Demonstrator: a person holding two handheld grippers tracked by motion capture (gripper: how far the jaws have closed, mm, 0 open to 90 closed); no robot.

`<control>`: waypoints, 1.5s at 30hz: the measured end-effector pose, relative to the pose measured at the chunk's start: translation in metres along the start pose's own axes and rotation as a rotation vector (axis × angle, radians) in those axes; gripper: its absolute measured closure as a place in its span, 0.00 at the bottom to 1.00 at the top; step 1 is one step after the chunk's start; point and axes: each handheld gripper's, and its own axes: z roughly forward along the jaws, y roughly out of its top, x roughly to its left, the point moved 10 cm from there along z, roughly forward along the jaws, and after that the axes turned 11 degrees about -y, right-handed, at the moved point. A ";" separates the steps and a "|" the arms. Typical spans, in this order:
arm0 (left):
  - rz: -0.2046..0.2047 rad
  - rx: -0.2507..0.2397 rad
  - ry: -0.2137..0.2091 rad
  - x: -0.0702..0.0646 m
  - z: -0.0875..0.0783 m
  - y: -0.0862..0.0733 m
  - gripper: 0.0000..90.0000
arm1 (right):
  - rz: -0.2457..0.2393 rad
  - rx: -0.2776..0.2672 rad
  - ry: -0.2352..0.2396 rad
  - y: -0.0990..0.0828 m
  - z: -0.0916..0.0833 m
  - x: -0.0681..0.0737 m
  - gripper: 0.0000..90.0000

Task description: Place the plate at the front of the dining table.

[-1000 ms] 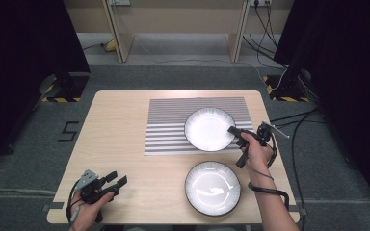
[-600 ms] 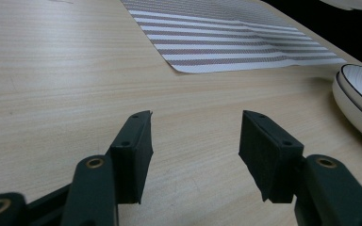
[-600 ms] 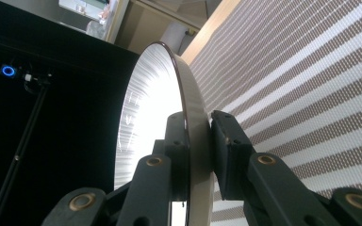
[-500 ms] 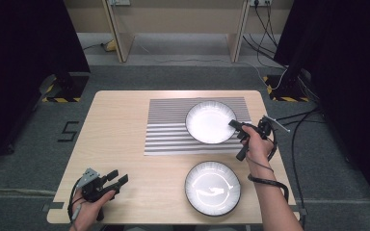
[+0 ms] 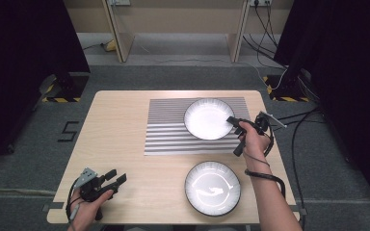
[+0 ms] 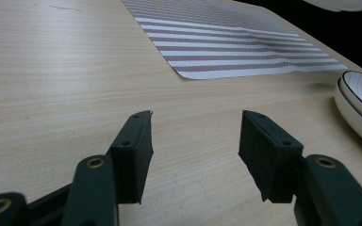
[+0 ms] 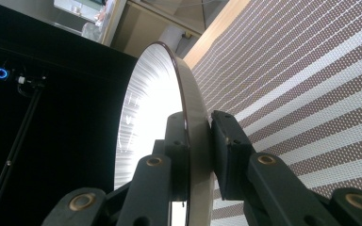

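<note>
A white plate (image 5: 207,118) sits over the striped mat (image 5: 166,130) at the table's back right. My right gripper (image 5: 231,120) is shut on its right rim. In the right gripper view the jaws (image 7: 199,125) clamp the plate's edge (image 7: 146,103), one above and one below, with the mat (image 7: 311,80) beneath. I cannot tell whether the plate rests on the mat or hangs just above it. My left gripper (image 5: 116,176) is held at the front left corner. It stands open (image 6: 195,127) over bare wood with nothing between its jaws.
A second white plate with a dark rim (image 5: 212,187) lies on the wood at the front right, also at the edge of the left gripper view (image 6: 360,103). The mat's near corner (image 6: 226,42) lies ahead of the left gripper. Cables trail off the table's right side.
The right gripper has carried the held plate a little farther back over the mat. The left gripper has stayed in place.
</note>
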 end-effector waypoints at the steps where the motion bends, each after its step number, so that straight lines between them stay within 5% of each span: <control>1: 0.001 0.000 -0.001 0.000 0.000 0.000 0.49 | 0.001 -0.001 0.000 0.000 0.001 0.000 0.86; 45: 0.004 0.003 -0.009 -0.003 0.002 -0.001 0.50 | 0.070 0.002 -0.021 0.011 0.037 0.008 0.85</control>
